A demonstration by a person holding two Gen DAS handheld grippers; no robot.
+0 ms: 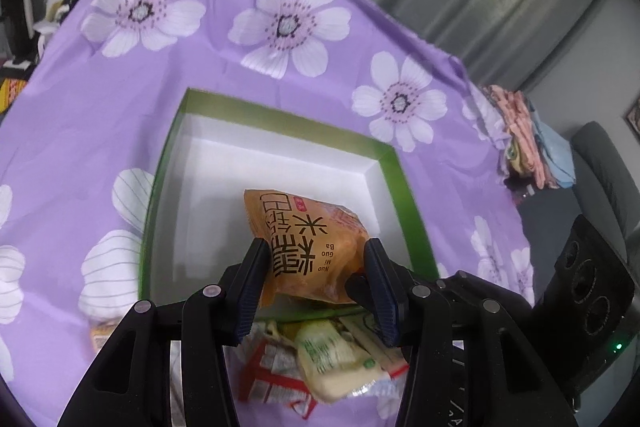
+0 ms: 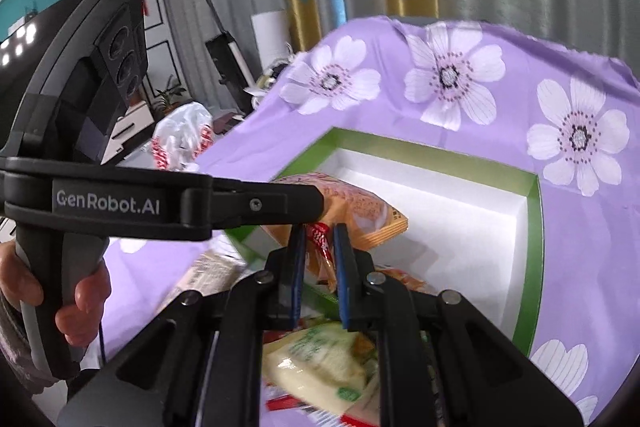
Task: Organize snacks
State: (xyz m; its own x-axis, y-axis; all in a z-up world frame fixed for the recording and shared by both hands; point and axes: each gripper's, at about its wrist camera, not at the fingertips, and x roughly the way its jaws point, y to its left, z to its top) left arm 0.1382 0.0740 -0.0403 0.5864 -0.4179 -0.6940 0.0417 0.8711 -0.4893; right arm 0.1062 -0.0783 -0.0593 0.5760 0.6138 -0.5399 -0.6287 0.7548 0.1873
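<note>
L hand-held gripper [image 1: 316, 267]: you clamp orange rice-cracker packet [image 1: 304, 239], over green box [image 1: 404, 187] | R hand-held gripper [image 2: 318, 255]: pinches red-white wrapper [image 2: 320, 239], near rim | box straight ahead, left nearer

Table under a purple floral cloth [image 1: 224, 75] bearing a green-rimmed white box [image 1: 280, 121] and loose snack packets [image 1: 336, 359] beside it.
</note>
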